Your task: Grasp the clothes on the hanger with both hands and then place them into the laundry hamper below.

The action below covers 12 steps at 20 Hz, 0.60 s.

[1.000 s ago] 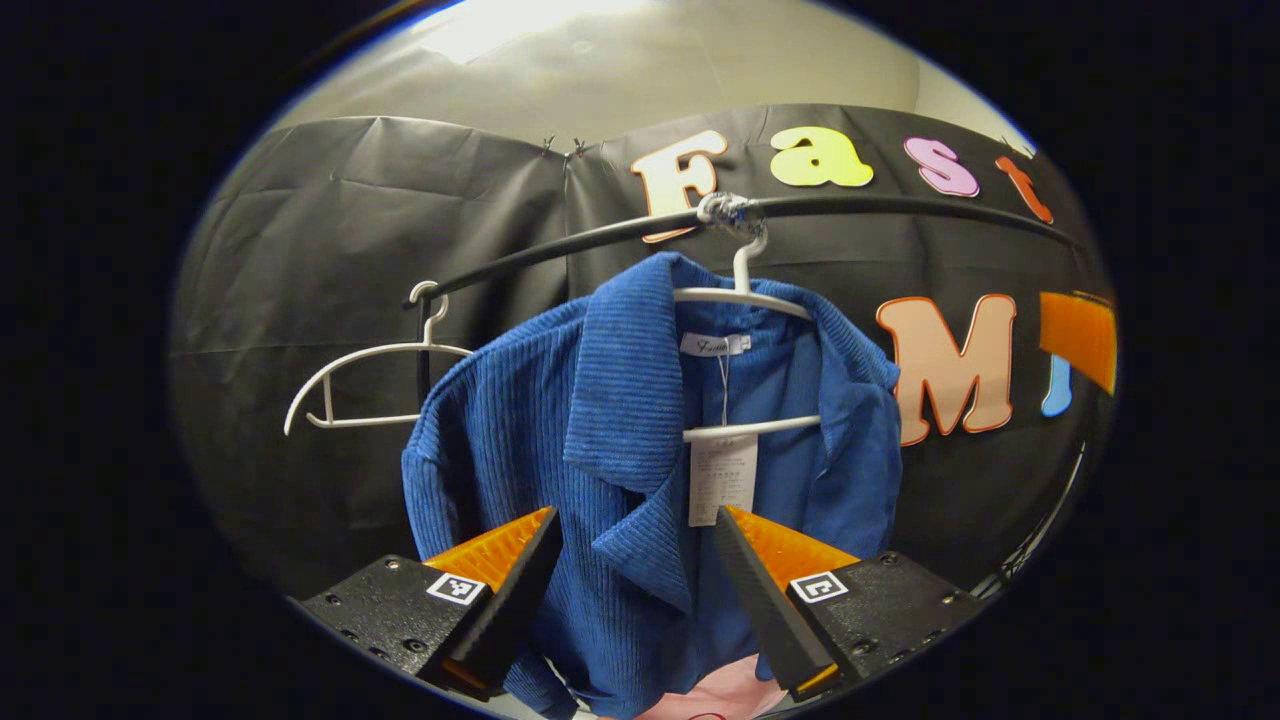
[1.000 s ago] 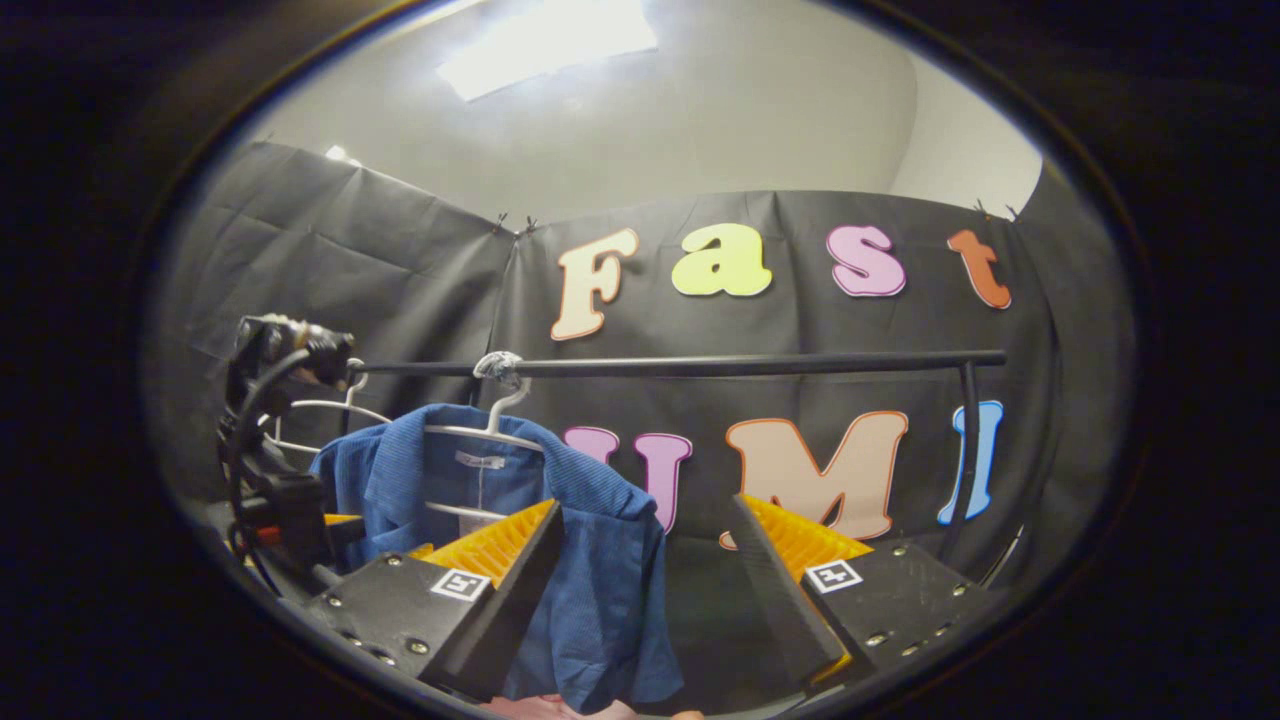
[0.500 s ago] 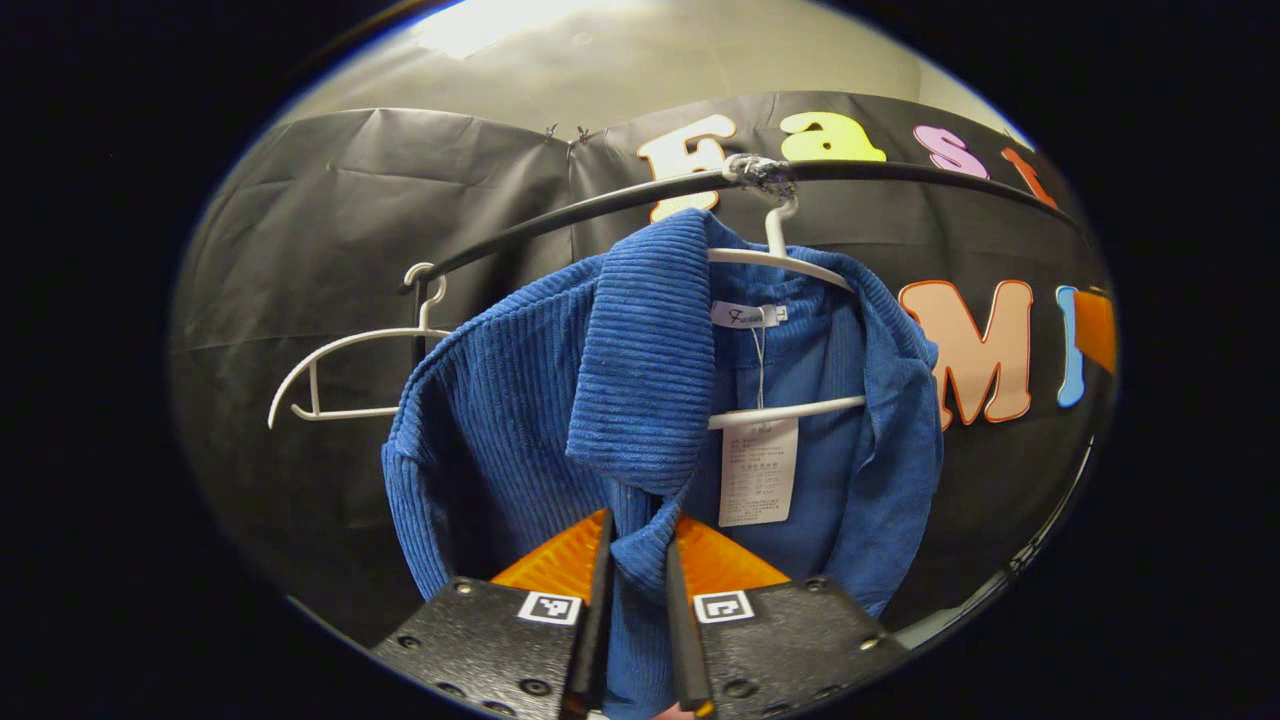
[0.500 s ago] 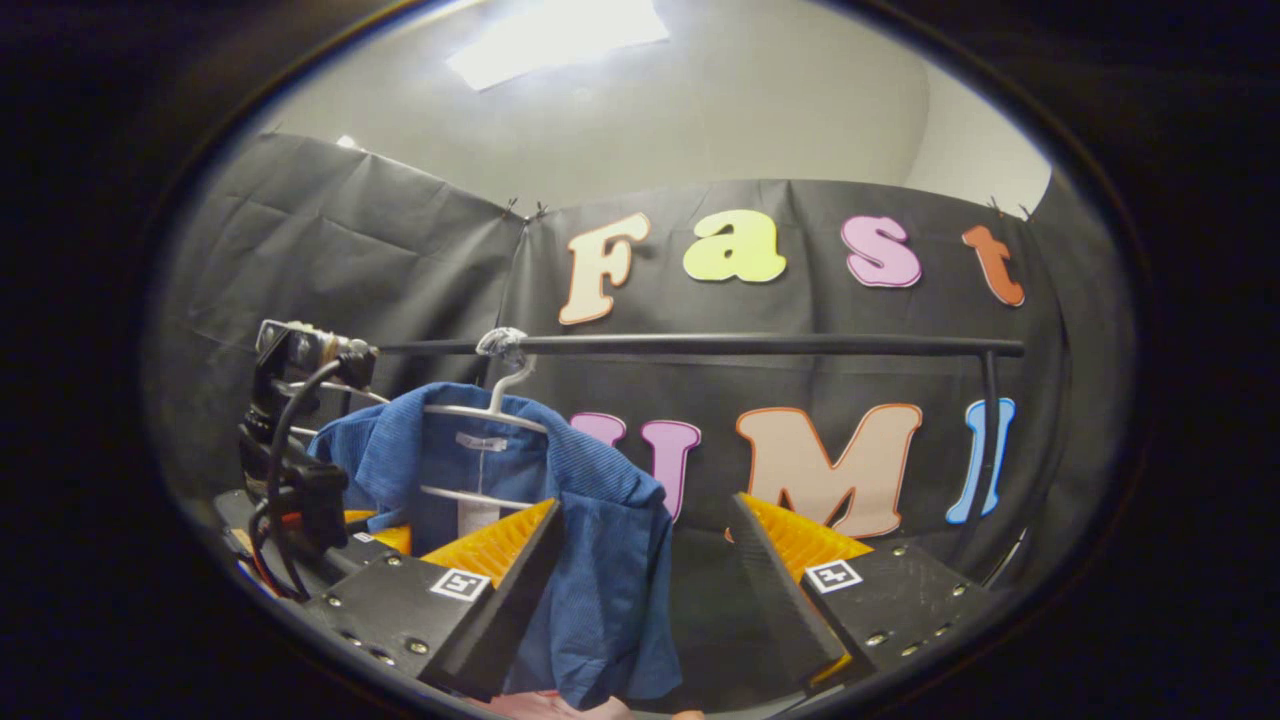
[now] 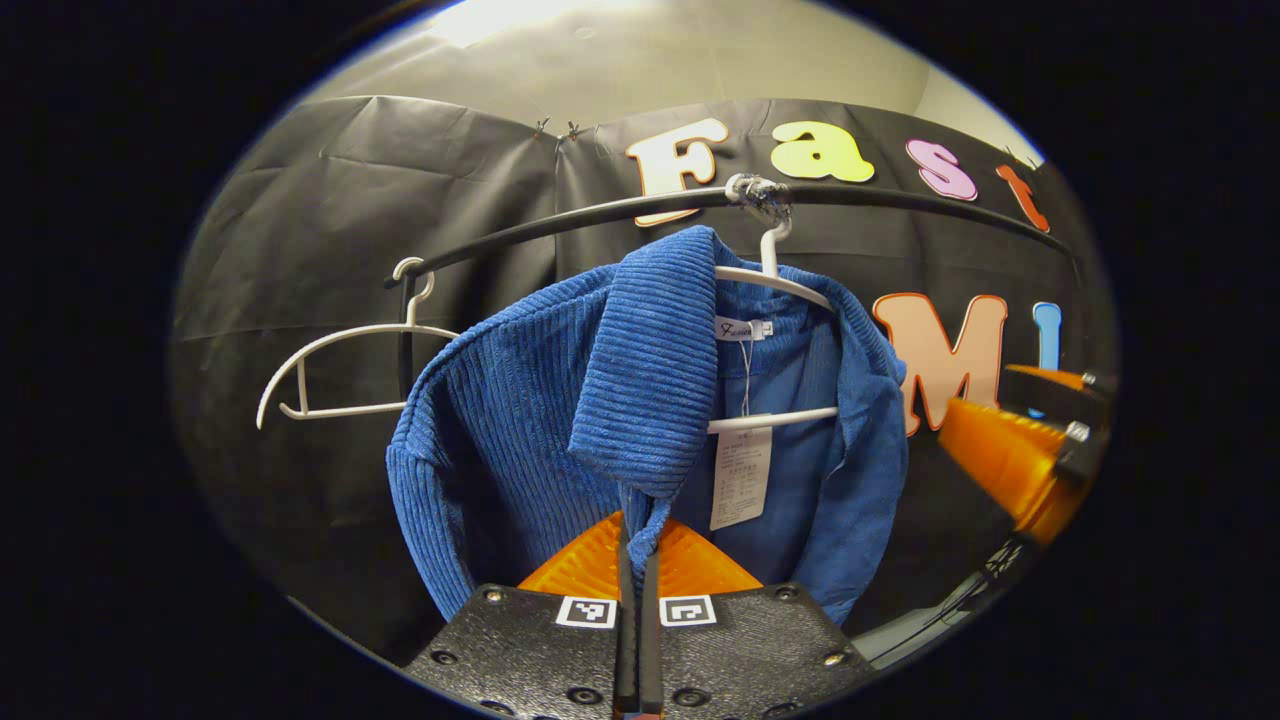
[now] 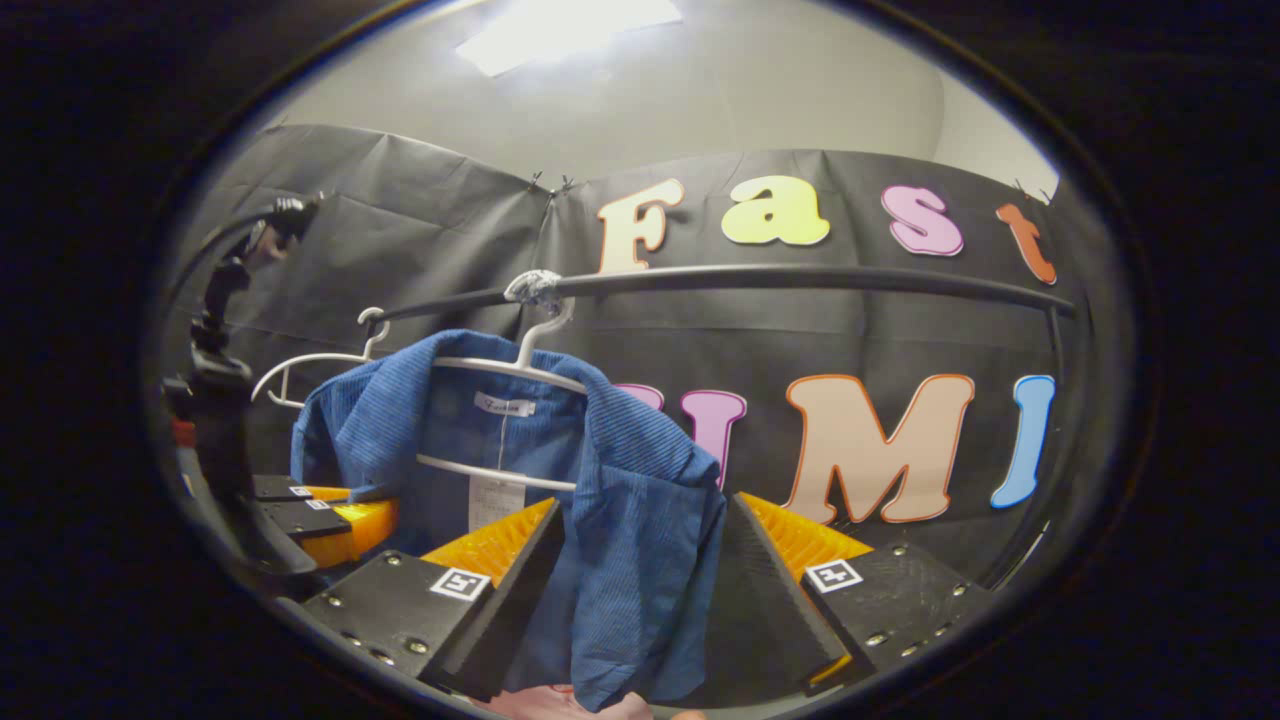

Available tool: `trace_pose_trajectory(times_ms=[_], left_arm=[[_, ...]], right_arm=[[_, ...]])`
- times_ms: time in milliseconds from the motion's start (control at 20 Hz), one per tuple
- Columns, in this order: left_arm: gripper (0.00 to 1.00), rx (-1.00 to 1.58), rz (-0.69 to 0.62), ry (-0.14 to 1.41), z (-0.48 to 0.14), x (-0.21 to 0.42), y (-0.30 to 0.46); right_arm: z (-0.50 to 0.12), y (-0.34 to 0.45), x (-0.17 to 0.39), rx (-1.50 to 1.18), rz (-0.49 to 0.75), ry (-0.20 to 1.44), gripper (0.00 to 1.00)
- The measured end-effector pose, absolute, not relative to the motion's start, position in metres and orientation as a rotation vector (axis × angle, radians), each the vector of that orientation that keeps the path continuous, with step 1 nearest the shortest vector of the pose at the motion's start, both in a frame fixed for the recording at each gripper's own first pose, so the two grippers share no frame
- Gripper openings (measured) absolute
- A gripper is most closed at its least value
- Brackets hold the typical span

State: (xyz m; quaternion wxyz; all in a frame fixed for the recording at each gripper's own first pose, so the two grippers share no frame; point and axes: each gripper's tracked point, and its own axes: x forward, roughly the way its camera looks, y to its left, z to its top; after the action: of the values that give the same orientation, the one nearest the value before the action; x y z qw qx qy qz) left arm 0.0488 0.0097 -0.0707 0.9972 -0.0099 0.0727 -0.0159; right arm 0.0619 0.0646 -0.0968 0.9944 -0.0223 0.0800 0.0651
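Observation:
A blue corduroy jacket (image 5: 520, 400) hangs on a white hanger (image 5: 770, 285) from a black rail (image 5: 560, 215). My left gripper (image 5: 637, 528) is shut on the lower tip of the jacket's front lapel, just left of a white paper tag (image 5: 740, 480). In the right gripper view the jacket (image 6: 620, 500) hangs with its right side between the fingers of my right gripper (image 6: 645, 505), which stands open around the cloth without pressing it. The left gripper (image 6: 350, 510) shows there at the jacket's left edge.
An empty white hanger (image 5: 340, 350) hangs at the rail's left end beside the jacket. The rail (image 6: 800, 280) runs on bare to the right. Something pink (image 6: 545, 703) peeks out under the jacket's hem. One finger of the right gripper (image 5: 1000, 455) shows at the far right.
My left gripper went from wide open to shut on the lapel. My right gripper moved in toward the jacket, whose right side now hangs between its open fingers.

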Motion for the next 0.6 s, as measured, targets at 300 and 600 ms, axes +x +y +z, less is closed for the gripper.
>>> trace_pose_trajectory(times_ms=[300,600], left_arm=[[0.04,-0.026,-0.077,0.150,-0.057,0.034,0.009],[0.00,-0.016,-0.097,0.131,-0.041,0.022,0.010]], right_arm=[[-0.138,0.078,0.095,-0.033,0.136,0.211,0.94],[-0.170,0.090,0.115,-0.030,0.141,0.256,0.99]])
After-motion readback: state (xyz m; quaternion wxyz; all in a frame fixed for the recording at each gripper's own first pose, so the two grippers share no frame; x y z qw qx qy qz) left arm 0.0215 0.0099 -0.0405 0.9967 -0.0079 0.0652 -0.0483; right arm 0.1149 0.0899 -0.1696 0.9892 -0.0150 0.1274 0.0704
